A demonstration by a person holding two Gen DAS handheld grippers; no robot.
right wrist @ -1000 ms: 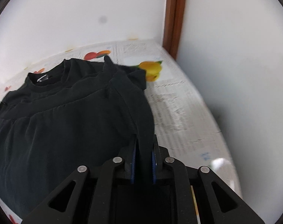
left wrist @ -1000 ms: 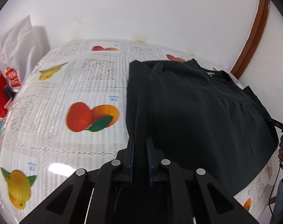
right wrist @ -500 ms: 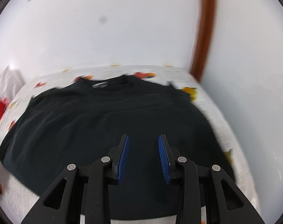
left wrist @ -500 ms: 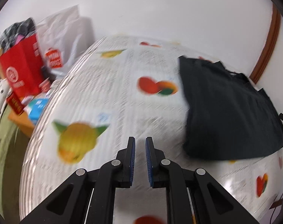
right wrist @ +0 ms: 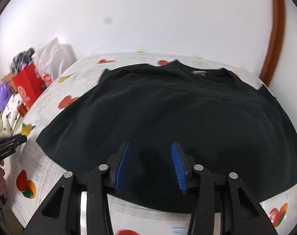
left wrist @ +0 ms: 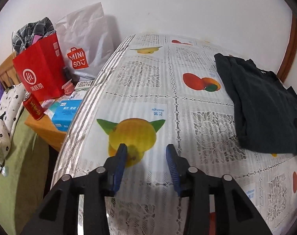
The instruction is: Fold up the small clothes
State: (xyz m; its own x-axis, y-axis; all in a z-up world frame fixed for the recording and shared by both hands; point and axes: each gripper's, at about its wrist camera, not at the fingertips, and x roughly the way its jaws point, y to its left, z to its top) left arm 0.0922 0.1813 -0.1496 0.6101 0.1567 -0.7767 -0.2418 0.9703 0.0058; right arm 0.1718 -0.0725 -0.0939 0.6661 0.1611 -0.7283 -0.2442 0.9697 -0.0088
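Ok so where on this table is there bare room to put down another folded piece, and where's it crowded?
The fruit-print tablecloth lies bare from its striped left edge across to the black shirt, under the open left gripper. The shirt fills the right side to the wall; the open right gripper hovers over it. Off the left edge it is crowded: red bag, white bag, can, blue box.

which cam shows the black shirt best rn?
Right wrist. The black shirt fills the frame, collar and label at the far edge, both side edges visible, though slightly blurred. Left wrist shows only its left part, cut off at the image's right edge.
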